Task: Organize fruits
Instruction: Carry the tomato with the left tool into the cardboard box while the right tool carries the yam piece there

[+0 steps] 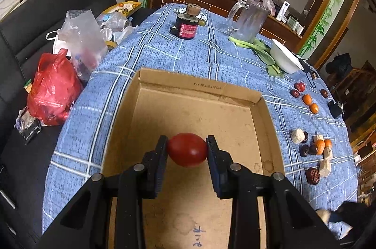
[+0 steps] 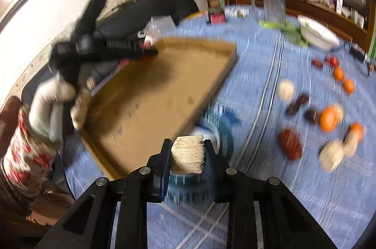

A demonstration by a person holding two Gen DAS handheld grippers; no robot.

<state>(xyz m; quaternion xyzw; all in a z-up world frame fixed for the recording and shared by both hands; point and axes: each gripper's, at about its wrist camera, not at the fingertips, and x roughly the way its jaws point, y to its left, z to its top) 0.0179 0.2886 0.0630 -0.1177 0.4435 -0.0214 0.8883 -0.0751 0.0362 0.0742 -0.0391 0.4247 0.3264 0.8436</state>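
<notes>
My left gripper is shut on a red tomato-like fruit, held over the floor of an open cardboard box on the blue plaid tablecloth. My right gripper is shut on a pale fibrous chunk just off the near right side of the box; this view is blurred. A gloved hand holds the left gripper over the box's far left side. Small oranges, dark red dates and more pale chunks lie loose on the cloth right of the box.
At the back of the table stand a dark jar, a glass pitcher, leafy greens and a white bowl. Plastic bags, one of them red, sit on the black seat to the left.
</notes>
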